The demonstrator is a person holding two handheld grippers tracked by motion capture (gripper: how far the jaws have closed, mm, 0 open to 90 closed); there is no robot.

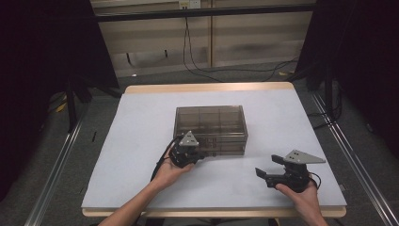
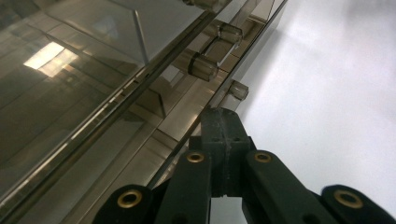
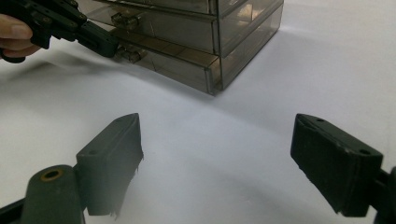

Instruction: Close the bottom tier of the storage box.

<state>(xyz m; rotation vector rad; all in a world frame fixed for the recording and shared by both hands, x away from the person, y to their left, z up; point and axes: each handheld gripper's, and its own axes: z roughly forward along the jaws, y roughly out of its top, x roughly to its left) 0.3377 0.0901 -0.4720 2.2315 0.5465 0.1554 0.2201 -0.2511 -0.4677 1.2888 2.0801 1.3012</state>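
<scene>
You have a square table (image 1: 141, 141) in the middle of the high view, covered by a pale grey-white sheet, with a light wooden edge showing along its far side near the top and along its near side at the bottom of the frame. A smoky brown, see-through plastic drawer box (image 1: 210, 123) stands directly on the sheet, a little above the centre of the frame, its drawer fronts facing the bottom edge. The table itself stands on a grey floor (image 1: 56, 160), where dark cables (image 1: 202, 70) trail in the upper middle.
</scene>
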